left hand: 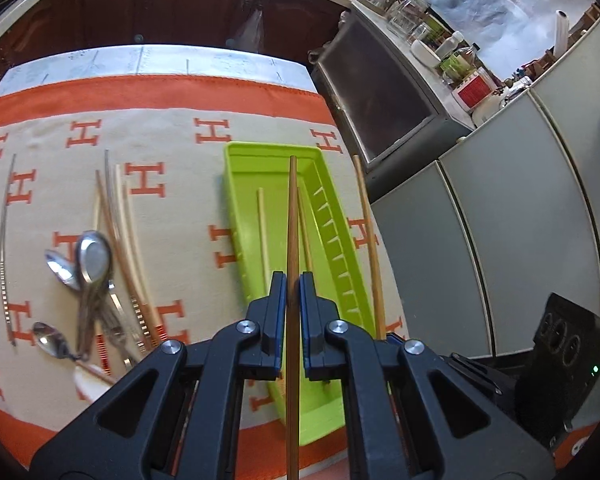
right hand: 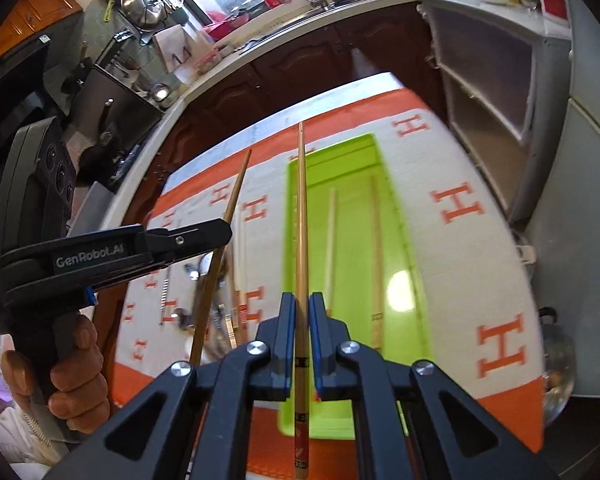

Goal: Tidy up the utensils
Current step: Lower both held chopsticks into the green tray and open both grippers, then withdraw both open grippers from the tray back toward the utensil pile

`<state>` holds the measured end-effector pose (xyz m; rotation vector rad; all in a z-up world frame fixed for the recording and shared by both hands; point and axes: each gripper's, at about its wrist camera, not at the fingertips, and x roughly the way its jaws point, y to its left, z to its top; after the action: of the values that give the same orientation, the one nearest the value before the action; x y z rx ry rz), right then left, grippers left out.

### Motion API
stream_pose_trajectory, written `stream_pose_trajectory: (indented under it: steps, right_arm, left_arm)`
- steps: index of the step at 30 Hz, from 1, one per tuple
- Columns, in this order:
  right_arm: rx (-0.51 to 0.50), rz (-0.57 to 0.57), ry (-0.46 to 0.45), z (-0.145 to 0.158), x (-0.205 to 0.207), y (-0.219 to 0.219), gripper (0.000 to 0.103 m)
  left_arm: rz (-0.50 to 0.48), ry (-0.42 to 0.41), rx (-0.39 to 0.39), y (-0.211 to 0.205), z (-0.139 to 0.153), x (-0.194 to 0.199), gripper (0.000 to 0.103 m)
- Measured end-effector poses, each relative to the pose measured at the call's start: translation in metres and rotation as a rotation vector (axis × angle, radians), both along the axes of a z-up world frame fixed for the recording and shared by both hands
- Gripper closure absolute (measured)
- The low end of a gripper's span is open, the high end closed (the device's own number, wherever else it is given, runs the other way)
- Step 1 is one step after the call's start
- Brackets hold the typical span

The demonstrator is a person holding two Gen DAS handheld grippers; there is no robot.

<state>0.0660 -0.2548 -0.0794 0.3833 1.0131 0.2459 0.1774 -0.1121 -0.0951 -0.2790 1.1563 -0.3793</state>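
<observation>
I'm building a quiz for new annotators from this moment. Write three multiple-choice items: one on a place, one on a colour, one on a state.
1. Where do the spoons lie?
A. in the tray
B. on the cloth left of the tray
C. on the counter

2. What colour is the tray?
A. lime green
B. blue
C. white

3. What do the left tongs hold?
A. nothing
B. a spoon
C. a brown chopstick

Answers: 1 B, they rest on the patterned cloth; 2 A, its walls are lime green; 3 C, the jaws pinch the chopstick.
</observation>
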Motion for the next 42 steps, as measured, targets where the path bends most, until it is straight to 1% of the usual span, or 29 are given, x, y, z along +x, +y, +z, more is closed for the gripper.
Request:
stream_pose_trajectory:
  steps: [4, 7, 12, 14, 16, 17, 18, 20, 22, 24, 31, 34, 37, 42]
  right_arm:
    - [-0.024, -0.023, 0.017, -0.008, 0.013, -0.017, 0.096]
    - [-0.029, -0.027, 0.028, -0.014, 0.024, -0.024, 0.096]
    - [-0.040, -0.028, 0.047, -0.023, 0.036, -0.021, 0.095]
    - [-0.046, -0.029, 0.069, -0.025, 0.039, -0.018, 0.092]
    - [-0.049, -0.034, 0.075, -0.025, 0.038, -0.017, 0.084]
    - [-0.052, -0.034, 0.076, -0.024, 0.036, -0.016, 0.083]
    - [-0.056, -0.032, 0.074, -0.021, 0.033, -0.014, 0.082]
    - [-0.062, -0.028, 0.065, -0.016, 0.025, -0.011, 0.080]
    - [-0.072, -0.029, 0.061, -0.012, 0.019, -0.008, 0.077]
    - [-0.075, -0.033, 0.062, -0.009, 0.011, -0.007, 0.077]
    - [-0.058, -0.055, 0.078, -0.010, -0.017, -0.006, 0.077]
    - [-0.062, -0.053, 0.088, -0.012, -0.024, -0.002, 0.077]
    - [-0.065, -0.048, 0.094, -0.013, -0.033, 0.003, 0.077]
    - [-0.081, -0.035, 0.078, -0.004, -0.044, 0.014, 0.077]
  left_arm:
    - [0.012, 0.029, 0.027, -0.024, -0.018, 0.016, 0.099]
    - [0.017, 0.010, 0.063, -0.033, -0.025, 0.022, 0.099]
    - [0.020, -0.014, 0.108, -0.037, -0.032, 0.031, 0.099]
    - [0.027, -0.026, 0.121, -0.036, -0.031, 0.031, 0.099]
    - [0.020, -0.020, 0.143, -0.036, -0.030, 0.030, 0.097]
    - [0.015, -0.016, 0.151, -0.036, -0.029, 0.029, 0.096]
    - [0.008, -0.015, 0.157, -0.036, -0.027, 0.027, 0.095]
    - [-0.014, -0.022, 0.177, -0.035, -0.023, 0.021, 0.086]
    - [-0.026, -0.035, 0.193, -0.032, -0.017, 0.013, 0.069]
    - [-0.023, -0.043, 0.194, -0.024, -0.012, 0.005, 0.060]
    - [-0.035, -0.060, 0.219, 0.001, 0.001, -0.025, 0.059]
    - [-0.036, -0.080, 0.245, 0.012, 0.004, -0.041, 0.059]
    - [-0.031, -0.083, 0.255, 0.024, 0.007, -0.053, 0.059]
    - [-0.021, -0.084, 0.264, 0.046, 0.012, -0.070, 0.059]
